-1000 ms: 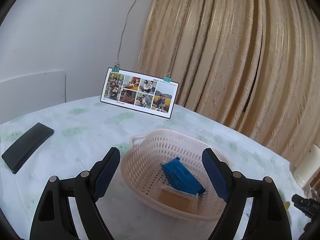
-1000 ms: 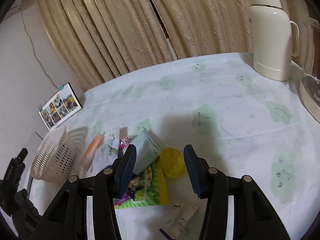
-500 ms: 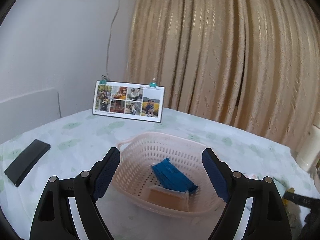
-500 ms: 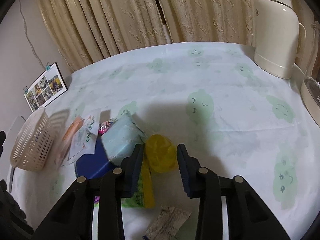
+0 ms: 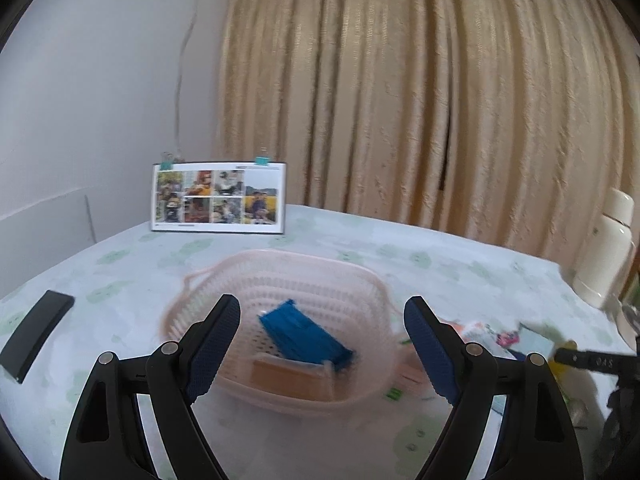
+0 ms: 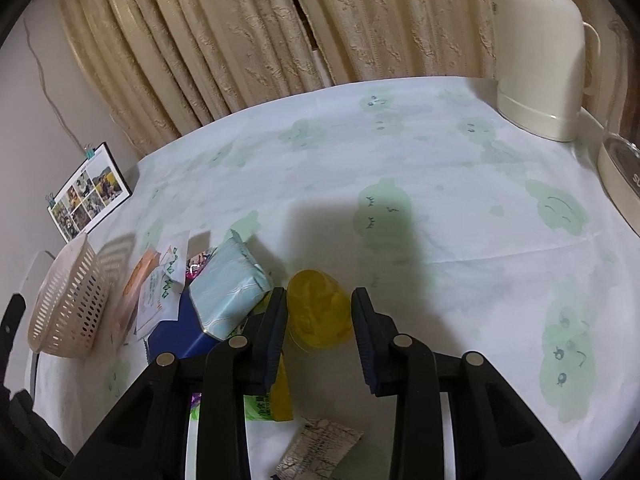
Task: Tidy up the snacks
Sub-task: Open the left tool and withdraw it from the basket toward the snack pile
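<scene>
A pink slotted basket [image 5: 280, 276] stands on the table with a blue packet [image 5: 304, 338] and a tan packet [image 5: 292, 376] inside. My left gripper [image 5: 322, 306] hovers open just before the basket, nothing between its fingers. In the right wrist view a yellow jelly cup [image 6: 318, 312] lies on the cloth, and my right gripper [image 6: 318, 300] has a pad pressed against each side of it. Left of the cup lies a pile of snacks: a light blue packet [image 6: 228, 288], a dark blue box [image 6: 180, 332], a white-and-green packet [image 6: 160, 292] and an orange one [image 6: 138, 276]. The basket [image 6: 68, 308] sits beyond the pile.
A green packet [image 6: 260, 404] and a grey-brown packet [image 6: 320, 448] lie under my right gripper. A cream thermos [image 6: 540, 60] and a white appliance [image 6: 620, 176] stand at the right. A photo card [image 5: 218, 200] leans at the back; a black phone [image 5: 36, 334] lies left.
My right gripper moved forward and down and narrowed until its pads met the yellow cup. The left gripper swung rightward, staying open, bringing the snack pile and thermos into view.
</scene>
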{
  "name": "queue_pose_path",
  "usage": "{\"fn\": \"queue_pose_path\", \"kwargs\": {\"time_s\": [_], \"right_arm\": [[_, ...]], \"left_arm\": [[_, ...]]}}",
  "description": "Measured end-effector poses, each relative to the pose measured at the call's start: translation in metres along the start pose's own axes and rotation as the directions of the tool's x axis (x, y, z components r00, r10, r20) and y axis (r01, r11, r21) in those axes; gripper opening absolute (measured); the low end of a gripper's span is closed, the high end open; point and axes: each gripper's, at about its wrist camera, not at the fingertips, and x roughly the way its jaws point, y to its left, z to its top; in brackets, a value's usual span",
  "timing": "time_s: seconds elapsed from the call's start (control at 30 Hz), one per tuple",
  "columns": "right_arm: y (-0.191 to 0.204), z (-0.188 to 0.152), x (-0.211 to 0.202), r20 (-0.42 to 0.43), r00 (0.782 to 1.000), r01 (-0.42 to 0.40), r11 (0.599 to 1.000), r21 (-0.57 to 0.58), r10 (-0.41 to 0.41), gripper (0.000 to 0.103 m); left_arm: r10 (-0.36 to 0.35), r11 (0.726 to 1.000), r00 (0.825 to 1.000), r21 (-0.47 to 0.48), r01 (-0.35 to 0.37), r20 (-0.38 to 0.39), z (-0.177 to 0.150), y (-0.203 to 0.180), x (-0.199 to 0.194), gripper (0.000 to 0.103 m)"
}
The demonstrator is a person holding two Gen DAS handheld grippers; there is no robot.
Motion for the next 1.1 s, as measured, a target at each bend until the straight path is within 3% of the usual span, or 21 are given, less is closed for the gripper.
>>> {"fn": "queue_pose_path", "kwargs": {"time_s": [0.2, 0.43, 0.6, 0.77, 0.87, 1.0, 1.1], "right_arm": [[0.002, -0.002, -0.002, 0.018, 0.997, 0.076, 0.996, -0.036, -0.075, 0.03], [-0.005, 0.0, -0.003, 0.011, 0.998, 0.066, 0.998, -0.018, -0.066, 0.031], [-0.008, 0.0, -0.004, 0.007, 0.998, 0.056, 0.998, -0.004, -0.056, 0.031], [-0.01, 0.001, -0.005, 0.003, 0.999, 0.044, 0.999, 0.008, -0.044, 0.031], [-0.012, 0.002, -0.005, 0.0, 0.999, 0.034, 0.999, 0.019, -0.034, 0.031], [-0.013, 0.001, -0.005, -0.004, 1.0, 0.026, 0.999, 0.026, -0.026, 0.031], [-0.014, 0.001, -0.006, -0.007, 1.0, 0.018, 0.999, 0.032, -0.018, 0.031]], "left_arm": [[-0.108, 0.986, 0.994, 0.127, 0.112, -0.032, -0.01, -0.042, -0.005, 0.084], [-0.239, 0.936, 0.963, 0.235, 0.262, -0.126, -0.022, -0.088, -0.006, 0.084], [-0.338, 0.891, 0.9, 0.215, 0.401, -0.276, -0.029, -0.108, 0.012, 0.082], [-0.417, 0.858, 0.804, 0.109, 0.503, -0.423, -0.035, -0.113, 0.042, 0.079], [-0.437, 0.852, 0.747, 0.037, 0.523, -0.5, -0.04, -0.115, 0.063, 0.066], [-0.428, 0.857, 0.724, 0.011, 0.515, -0.54, -0.044, -0.117, 0.076, 0.063], [-0.413, 0.855, 0.73, 0.043, 0.517, -0.545, -0.044, -0.126, 0.079, 0.063]]}}
